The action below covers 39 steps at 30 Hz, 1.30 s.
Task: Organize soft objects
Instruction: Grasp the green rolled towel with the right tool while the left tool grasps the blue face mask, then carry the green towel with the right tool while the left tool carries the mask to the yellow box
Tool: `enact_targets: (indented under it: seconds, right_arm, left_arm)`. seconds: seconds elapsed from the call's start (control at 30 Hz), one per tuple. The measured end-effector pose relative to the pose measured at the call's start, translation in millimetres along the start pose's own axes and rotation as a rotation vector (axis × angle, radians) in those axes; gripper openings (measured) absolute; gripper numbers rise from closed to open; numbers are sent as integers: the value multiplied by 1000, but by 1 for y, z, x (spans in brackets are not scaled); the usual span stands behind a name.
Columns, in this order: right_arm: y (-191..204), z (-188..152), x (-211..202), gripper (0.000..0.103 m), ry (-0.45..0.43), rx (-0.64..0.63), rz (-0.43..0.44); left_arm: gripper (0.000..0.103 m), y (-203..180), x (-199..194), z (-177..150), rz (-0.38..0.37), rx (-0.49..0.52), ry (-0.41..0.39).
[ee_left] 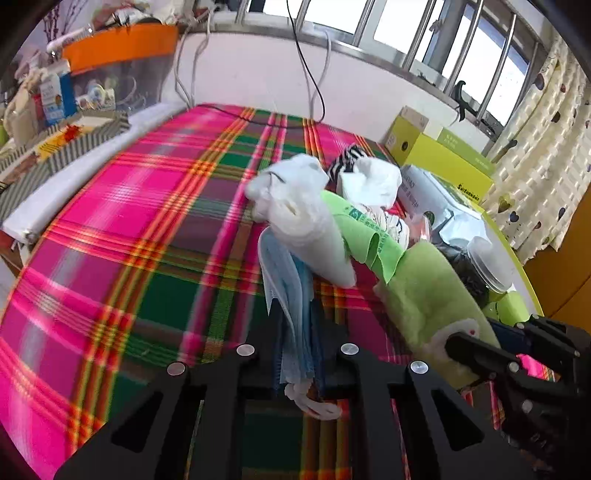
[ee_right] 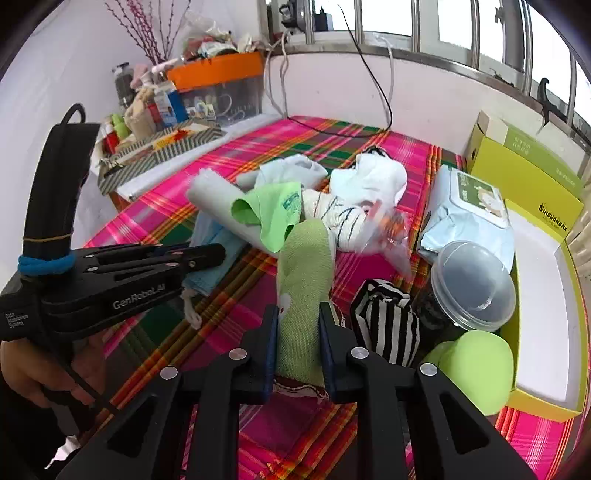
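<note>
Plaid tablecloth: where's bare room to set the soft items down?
The pink-and-green plaid tablecloth lies bare on its whole left half, between the striped tray and the blue face masks. The strip along the white wall is mostly free apart from cables. It is crowded on the right: white cloths, green fleece sock, yellow-green box.

A pink, green and orange plaid cloth (ee_right: 258, 151) covers the surface. Far left: a striped tray (ee_right: 162, 147) and an orange-lidded clear bin (ee_right: 218, 85), with bare branches (ee_right: 147, 29) behind. Right: an open yellow-green box (ee_right: 532, 184), a wipes pack (ee_right: 469, 210) and a lidded clear jar (ee_right: 472, 284). Barred window (ee_left: 461, 40) at far wall; cables (ee_right: 373, 85) hang down.
</note>
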State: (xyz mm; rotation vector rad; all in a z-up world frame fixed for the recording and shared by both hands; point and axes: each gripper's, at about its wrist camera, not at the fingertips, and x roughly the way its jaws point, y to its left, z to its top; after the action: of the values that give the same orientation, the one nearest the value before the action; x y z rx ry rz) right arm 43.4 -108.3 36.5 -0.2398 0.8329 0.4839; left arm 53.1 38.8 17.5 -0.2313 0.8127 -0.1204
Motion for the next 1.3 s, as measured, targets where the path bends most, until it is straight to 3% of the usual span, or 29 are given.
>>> enact_targets:
  seconds: [0.57,0.87,1.3]
  right_arm:
    - [-4,7,-49,19,-137,24,88]
    - [-25,13,-68,19,-186,42,69]
    - [-96,8,-89,19,-231,148,3]
  left_arm:
    - [13,2,-67,6,30,-13,-155]
    - [13,-42,-73,24,-8,76,-195]
    - [13,-121,-39,50,-111,184,-158]
